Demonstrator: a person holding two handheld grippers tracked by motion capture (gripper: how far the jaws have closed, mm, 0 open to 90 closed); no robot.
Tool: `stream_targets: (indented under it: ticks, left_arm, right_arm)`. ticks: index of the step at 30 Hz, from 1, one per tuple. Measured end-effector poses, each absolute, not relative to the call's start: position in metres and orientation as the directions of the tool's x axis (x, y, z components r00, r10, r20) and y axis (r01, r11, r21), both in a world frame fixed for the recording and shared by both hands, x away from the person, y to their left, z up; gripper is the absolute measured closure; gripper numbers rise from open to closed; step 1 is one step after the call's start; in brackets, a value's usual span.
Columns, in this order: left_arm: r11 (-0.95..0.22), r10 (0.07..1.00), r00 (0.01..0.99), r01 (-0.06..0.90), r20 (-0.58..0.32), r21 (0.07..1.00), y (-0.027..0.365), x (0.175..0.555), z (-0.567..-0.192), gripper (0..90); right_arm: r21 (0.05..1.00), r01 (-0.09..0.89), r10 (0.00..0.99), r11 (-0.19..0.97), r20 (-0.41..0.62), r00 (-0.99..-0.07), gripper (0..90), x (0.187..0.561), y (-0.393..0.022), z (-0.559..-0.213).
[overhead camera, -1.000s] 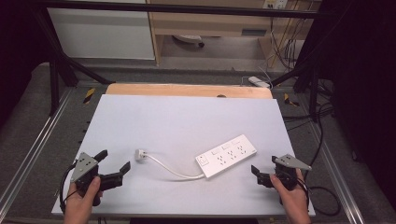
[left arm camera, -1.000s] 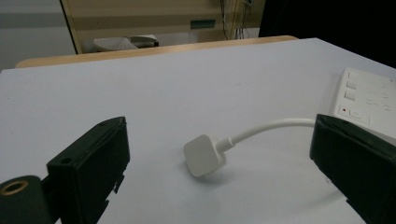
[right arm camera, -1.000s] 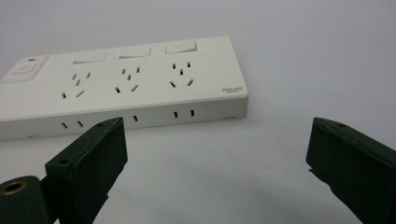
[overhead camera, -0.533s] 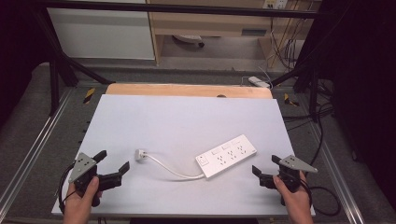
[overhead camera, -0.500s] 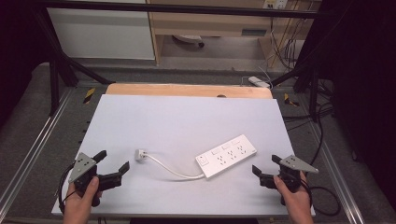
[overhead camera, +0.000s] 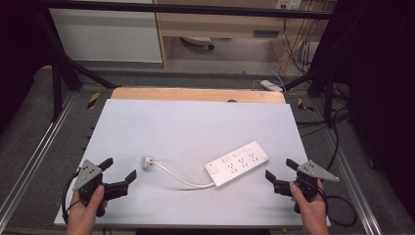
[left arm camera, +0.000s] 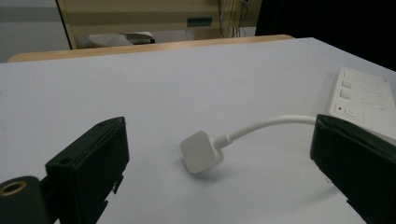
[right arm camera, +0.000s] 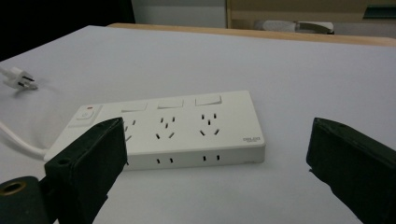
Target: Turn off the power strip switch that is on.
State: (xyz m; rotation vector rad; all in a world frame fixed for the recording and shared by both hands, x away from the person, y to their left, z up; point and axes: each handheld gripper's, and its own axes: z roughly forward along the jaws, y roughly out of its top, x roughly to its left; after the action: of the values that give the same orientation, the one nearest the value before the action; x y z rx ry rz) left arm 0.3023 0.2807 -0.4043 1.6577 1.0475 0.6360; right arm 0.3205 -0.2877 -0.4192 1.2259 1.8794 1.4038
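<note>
**Power strip and plug flat on white table, both grippers wide apart**

Lying near the table's front edge: a white power strip, angled, three sockets and a switch facing up. Trailing from its left end, a white cord curving to a white plug, apart from everything else.

Held at the front left corner: left gripper, jaws spread wide, gripping nothing, aimed toward the plug, which sits between the jaws in the left gripper view, farther off.

Held at the front right: right gripper, jaws likewise spread wide and empty, just beside the strip's right end, not touching. Seen in the right gripper view: power strip lying ahead between the open jaws.
</note>
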Motion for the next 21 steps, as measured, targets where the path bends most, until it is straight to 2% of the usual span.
stream_targets:
  ticks: [21]
  left_arm:
    - [-0.105, 0.868, 0.486, 0.38, -0.101, 0.919, 0.275, 0.307, -0.414, 4.9]
  right_arm:
    - [0.936, 0.34, 0.878, 0.093, 0.084, -0.472, 3.8, 0.326, -0.283, -0.401]
